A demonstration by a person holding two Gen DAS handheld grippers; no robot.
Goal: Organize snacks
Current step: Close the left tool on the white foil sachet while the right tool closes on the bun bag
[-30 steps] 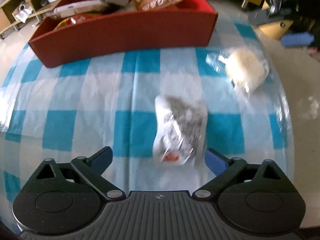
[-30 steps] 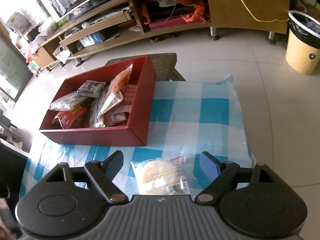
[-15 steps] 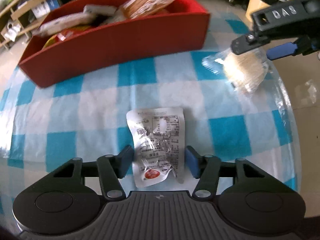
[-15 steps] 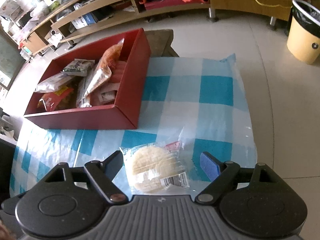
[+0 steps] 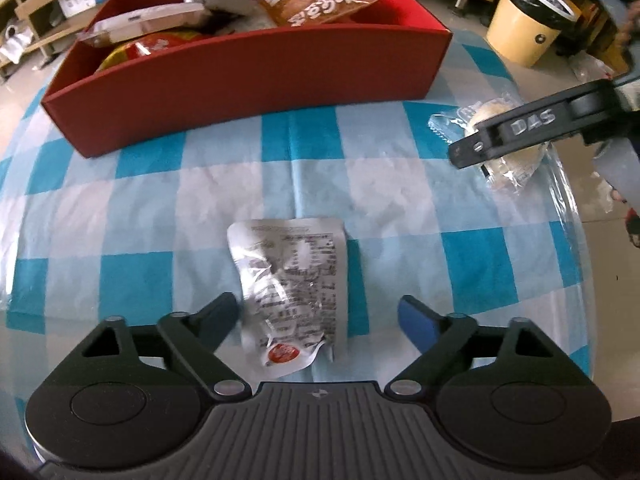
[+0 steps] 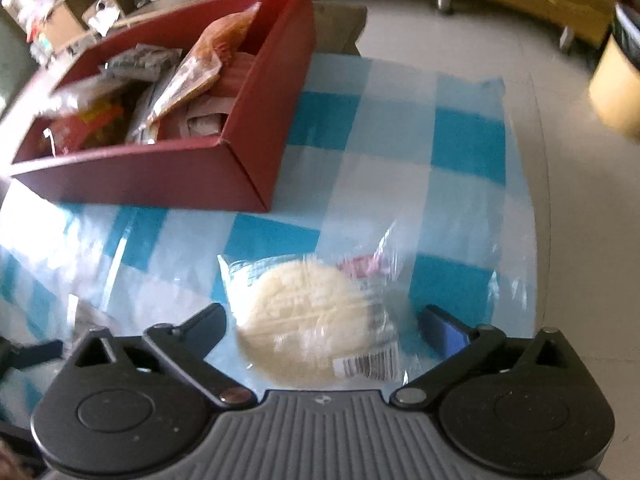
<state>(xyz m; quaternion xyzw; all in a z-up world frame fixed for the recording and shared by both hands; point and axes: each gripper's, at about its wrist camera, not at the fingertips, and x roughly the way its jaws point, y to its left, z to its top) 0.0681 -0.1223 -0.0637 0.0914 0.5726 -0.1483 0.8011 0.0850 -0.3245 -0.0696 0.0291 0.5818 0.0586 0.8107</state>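
Note:
A crinkled silver snack packet lies flat on the blue-checked cloth between the fingers of my left gripper. Its jaws are opening: the left pad is close to the packet's edge and the right pad is well clear. A round pale pastry in clear wrap lies between the spread fingers of my right gripper. Those jaws are also opening and neither pad presses on it. In the left wrist view the pastry sits at the far right, partly hidden by one of the right gripper's fingers. The red box stands behind.
The red box holds several snack bags, among them an orange one. The checked cloth ends at the table's right edge, close to the pastry. A yellow bin stands on the floor beyond, with low shelves at the back.
The left jaws narrowed onto the silver packet half a second ago and have spread again, with the packet still on the cloth. The right gripper came down over the pastry and its jaws widened.

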